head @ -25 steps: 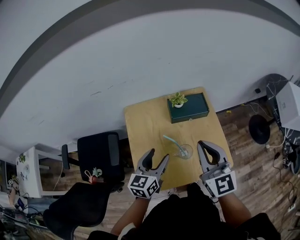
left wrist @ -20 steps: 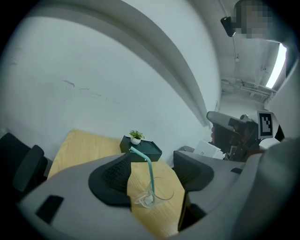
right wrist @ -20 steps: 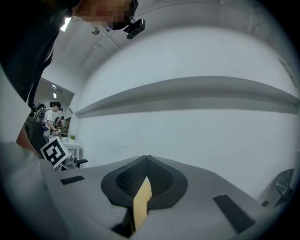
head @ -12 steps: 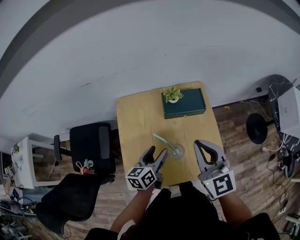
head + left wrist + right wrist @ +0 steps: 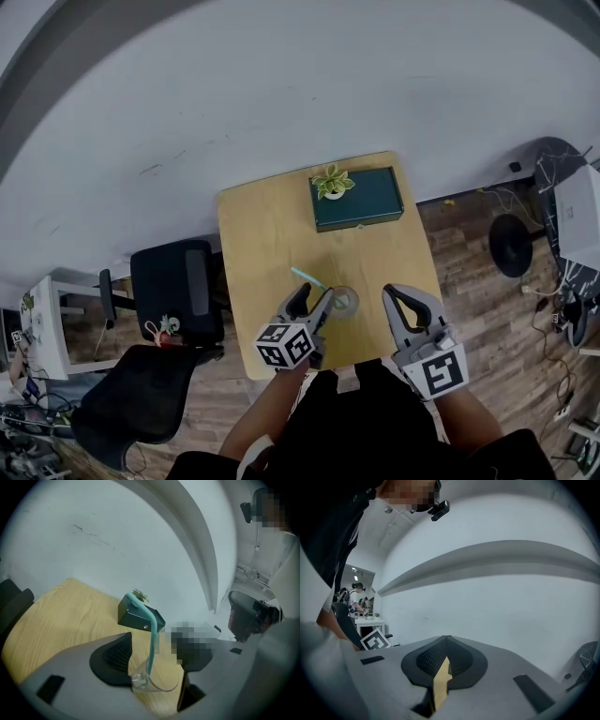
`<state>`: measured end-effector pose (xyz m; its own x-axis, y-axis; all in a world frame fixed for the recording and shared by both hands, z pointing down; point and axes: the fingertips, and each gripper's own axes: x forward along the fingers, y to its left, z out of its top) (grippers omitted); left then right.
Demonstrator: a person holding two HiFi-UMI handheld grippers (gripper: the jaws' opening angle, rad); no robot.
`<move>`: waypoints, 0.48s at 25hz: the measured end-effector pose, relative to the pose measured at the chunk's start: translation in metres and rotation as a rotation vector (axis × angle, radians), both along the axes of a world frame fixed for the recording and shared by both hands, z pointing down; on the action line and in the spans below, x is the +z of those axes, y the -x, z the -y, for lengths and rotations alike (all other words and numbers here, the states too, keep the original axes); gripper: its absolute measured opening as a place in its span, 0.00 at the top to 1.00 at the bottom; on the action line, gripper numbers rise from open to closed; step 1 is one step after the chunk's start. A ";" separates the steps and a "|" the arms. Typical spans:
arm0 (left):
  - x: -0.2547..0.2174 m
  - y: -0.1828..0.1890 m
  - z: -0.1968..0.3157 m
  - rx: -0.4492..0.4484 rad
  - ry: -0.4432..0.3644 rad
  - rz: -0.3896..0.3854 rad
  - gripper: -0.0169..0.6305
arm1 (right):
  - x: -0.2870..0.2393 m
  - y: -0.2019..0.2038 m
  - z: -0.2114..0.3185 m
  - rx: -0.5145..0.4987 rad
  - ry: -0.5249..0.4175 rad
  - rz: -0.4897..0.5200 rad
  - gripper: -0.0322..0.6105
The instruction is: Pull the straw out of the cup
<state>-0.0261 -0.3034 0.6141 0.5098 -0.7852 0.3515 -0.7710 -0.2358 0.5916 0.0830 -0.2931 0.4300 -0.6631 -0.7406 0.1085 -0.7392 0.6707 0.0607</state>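
White wall (image 5: pixel 281 84) filled the scene far beyond both tools, and brown wooden floor (image 5: pixel 487 281) lay below them and to their right. On this floor a light wooden table (image 5: pixel 267 234) stood directly ahead of the tools, with its near edge under their jaws. To the left of the left gripper (image 5: pixel 315 292), off the table, stood a black office chair (image 5: pixel 173 291).

The left gripper was held low over the near edge of the table. Its jaws stood wide apart and had just been closing a little, and its pads pressed on nothing. The right gripper (image 5: pixel 387 291) was held to the right of it, near the same edge. Its jaw tips were together with nothing between them, and only a thin strip of the table showed in the slit lower down.

Beyond both grippers, at the far side of the table, lay a dark green box (image 5: pixel 366 199). A clear cup (image 5: pixel 343 302) stood just ahead of the left gripper and appeared in the gap between its jaws in the left gripper view. On the left end of the box stood a small green plant (image 5: pixel 330 180). The teal straw (image 5: pixel 307 278) was in the cup, rising between the left jaws and bending toward the left at its top.
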 end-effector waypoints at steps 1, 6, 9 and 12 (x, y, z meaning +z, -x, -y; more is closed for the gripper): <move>0.001 0.000 0.001 0.000 0.002 0.005 0.54 | 0.000 -0.001 0.001 0.002 0.001 0.001 0.92; 0.010 -0.001 0.001 0.013 0.020 0.027 0.56 | 0.002 -0.008 0.009 0.019 0.006 0.007 0.92; 0.013 -0.001 0.000 0.019 0.026 0.030 0.60 | 0.002 -0.009 0.009 0.020 0.004 0.013 0.92; 0.014 -0.004 0.003 0.026 0.022 0.032 0.63 | 0.004 -0.007 0.008 0.016 0.011 0.015 0.92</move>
